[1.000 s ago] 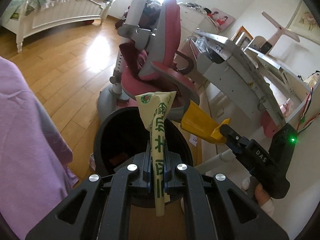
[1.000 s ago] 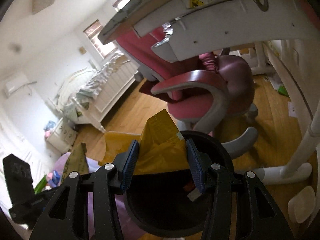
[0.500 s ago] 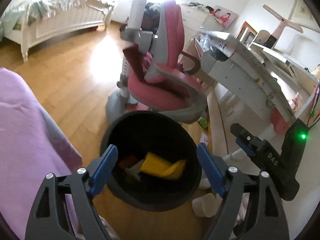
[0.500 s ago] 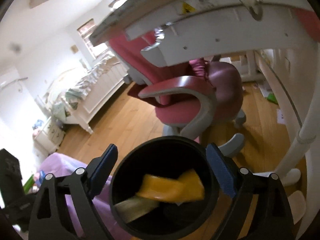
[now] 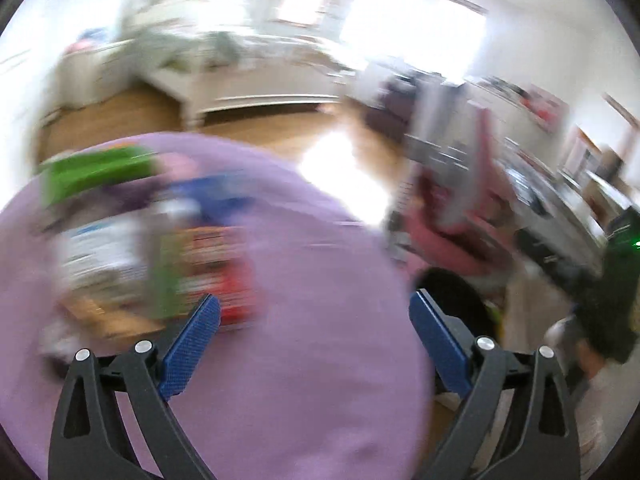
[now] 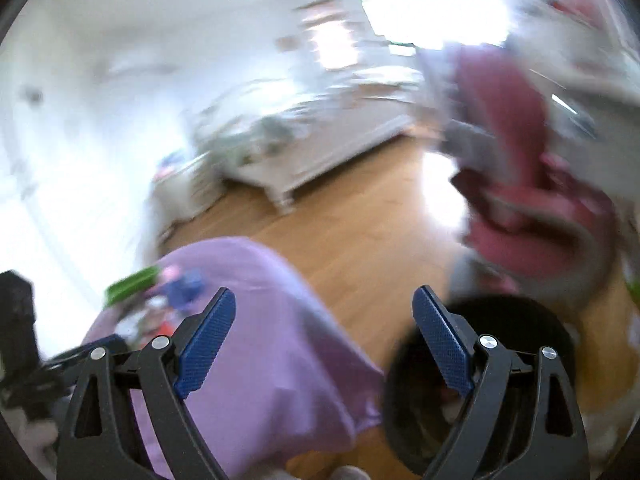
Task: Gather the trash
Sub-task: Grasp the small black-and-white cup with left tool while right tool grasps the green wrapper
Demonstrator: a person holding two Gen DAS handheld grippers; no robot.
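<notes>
Both views are motion-blurred. My left gripper (image 5: 314, 338) is open and empty above a purple-covered table (image 5: 312, 380). Several colourful wrappers and packets (image 5: 160, 256) lie blurred on the cloth, ahead and to the left. The black trash bin (image 5: 456, 300) shows at the right past the table edge. My right gripper (image 6: 324, 334) is open and empty, between the purple table (image 6: 260, 360) and the black bin (image 6: 512, 356). Trash pieces on the table (image 6: 160, 296) show at the left. The bin's contents are too blurred to make out.
A pink and grey desk chair (image 5: 460, 216) (image 6: 532, 200) stands beyond the bin. A white bed (image 5: 256, 80) (image 6: 312, 152) is across the wooden floor (image 6: 360, 232). A white desk (image 5: 560, 184) is at the right. The left gripper's black body (image 6: 16, 336) shows at the right wrist view's left edge.
Both grippers let their wrappers drop into the bin, opening wide. Since then both have swung left, away from the bin and toward the purple table.
</notes>
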